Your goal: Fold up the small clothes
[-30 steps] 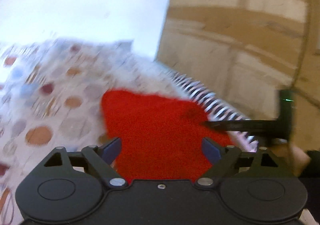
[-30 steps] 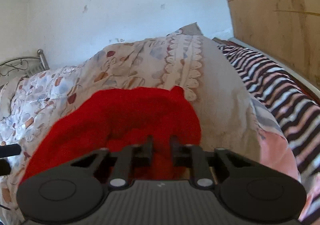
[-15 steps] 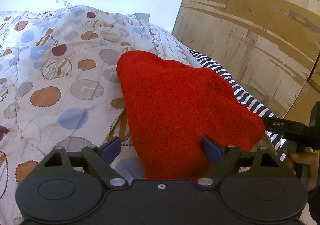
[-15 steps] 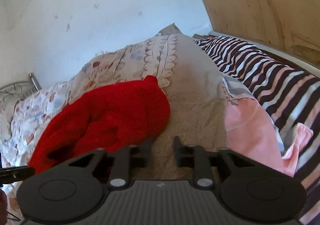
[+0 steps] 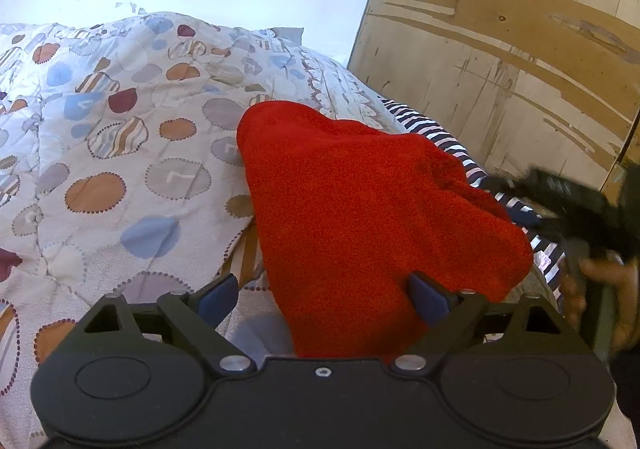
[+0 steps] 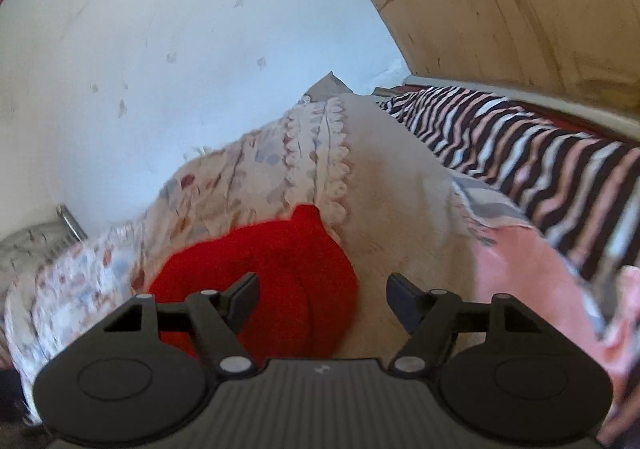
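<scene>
A red fleece garment [image 5: 360, 209] lies bunched on the bed; it also shows in the right wrist view [image 6: 280, 273]. My left gripper [image 5: 324, 299] is open, its fingers either side of the garment's near end, with cloth lying between them. My right gripper [image 6: 322, 299] is open and empty, just above the garment's right edge; it shows blurred at the right of the left wrist view [image 5: 576, 205].
A quilt with coloured circles [image 5: 120, 153] covers the bed. A striped blanket [image 6: 520, 153] and a pink cloth [image 6: 532, 281] lie to the right. A white wall [image 6: 200, 49] stands behind, a plywood wall [image 5: 520, 49] at the right. A metal bed frame [image 6: 68, 221] shows far left.
My right gripper was shut on the red garment, drew back to the right and has now opened, leaving the garment on the bed. My left gripper stayed open and steadied over the garment.
</scene>
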`<state>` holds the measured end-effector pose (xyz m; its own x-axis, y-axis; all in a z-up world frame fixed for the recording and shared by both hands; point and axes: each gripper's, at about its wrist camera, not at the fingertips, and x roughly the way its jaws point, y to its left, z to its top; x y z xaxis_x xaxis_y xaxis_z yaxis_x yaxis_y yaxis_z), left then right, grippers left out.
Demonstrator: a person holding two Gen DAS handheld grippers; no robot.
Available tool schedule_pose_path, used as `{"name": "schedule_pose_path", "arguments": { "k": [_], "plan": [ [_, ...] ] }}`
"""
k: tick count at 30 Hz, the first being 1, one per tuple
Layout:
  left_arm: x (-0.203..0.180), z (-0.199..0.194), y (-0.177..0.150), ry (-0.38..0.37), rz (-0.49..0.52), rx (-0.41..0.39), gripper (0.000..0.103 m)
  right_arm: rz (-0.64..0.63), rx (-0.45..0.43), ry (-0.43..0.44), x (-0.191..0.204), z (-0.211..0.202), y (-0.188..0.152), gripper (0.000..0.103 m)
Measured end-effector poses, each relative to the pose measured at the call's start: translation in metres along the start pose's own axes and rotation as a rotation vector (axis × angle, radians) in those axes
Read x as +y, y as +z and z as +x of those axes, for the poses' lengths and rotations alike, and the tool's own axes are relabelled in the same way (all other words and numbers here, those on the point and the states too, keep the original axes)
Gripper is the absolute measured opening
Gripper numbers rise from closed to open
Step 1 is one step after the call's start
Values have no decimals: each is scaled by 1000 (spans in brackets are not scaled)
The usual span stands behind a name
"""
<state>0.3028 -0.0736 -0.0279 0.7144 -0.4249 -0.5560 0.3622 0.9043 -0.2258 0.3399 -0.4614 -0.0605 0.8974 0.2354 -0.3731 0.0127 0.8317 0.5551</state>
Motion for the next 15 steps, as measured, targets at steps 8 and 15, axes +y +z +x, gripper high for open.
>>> {"name": "schedule_pose_path", "arguments": {
  "k": [8, 15],
  "plan": [
    [4, 1, -1, -16, 12, 4, 94, -12, 100, -1, 7, 51, 0, 74],
    [10, -1, -6, -42, 31, 18, 95, -138, 88, -6, 4, 33, -31, 75]
  ]
}}
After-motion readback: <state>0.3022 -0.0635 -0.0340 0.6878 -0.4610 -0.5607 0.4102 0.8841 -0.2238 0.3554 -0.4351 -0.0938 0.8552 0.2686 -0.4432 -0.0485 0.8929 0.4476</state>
